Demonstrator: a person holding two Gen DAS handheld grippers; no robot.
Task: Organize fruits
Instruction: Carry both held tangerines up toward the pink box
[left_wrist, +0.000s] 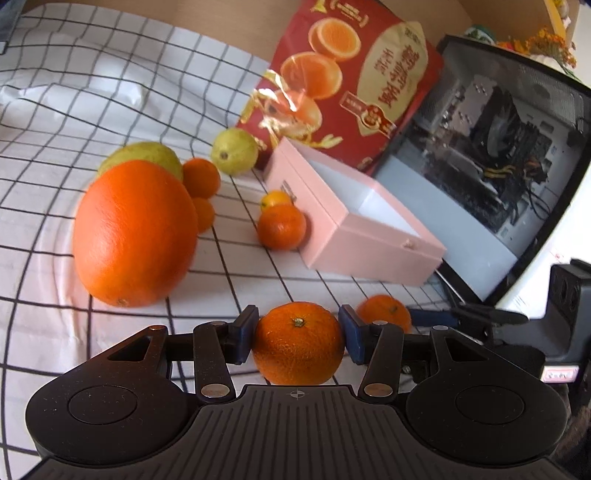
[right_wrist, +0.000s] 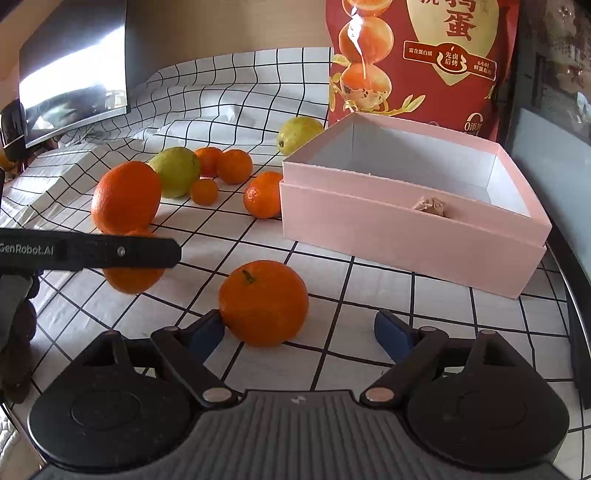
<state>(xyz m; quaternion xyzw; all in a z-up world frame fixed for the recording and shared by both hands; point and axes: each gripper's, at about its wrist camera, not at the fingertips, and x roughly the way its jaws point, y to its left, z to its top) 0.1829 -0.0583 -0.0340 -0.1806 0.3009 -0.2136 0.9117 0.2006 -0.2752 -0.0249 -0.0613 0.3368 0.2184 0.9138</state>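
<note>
blue pads of left gripper (left_wrist: 298, 334) clamp a mandarin (left_wrist: 298, 343).

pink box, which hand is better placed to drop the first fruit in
Left. The left tool is already shut on a mandarin, ready to carry to the pink box. The right tool is open, with its mandarin on the cloth, touching only one finger.

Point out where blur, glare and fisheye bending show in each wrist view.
Left wrist view: the large orange has a smeared right edge, the red snack bag is soft, and the grid cloth lines bow outward. Right wrist view: sharper overall, with window glare on the dark monitor and curved lines near the pink box.
</note>
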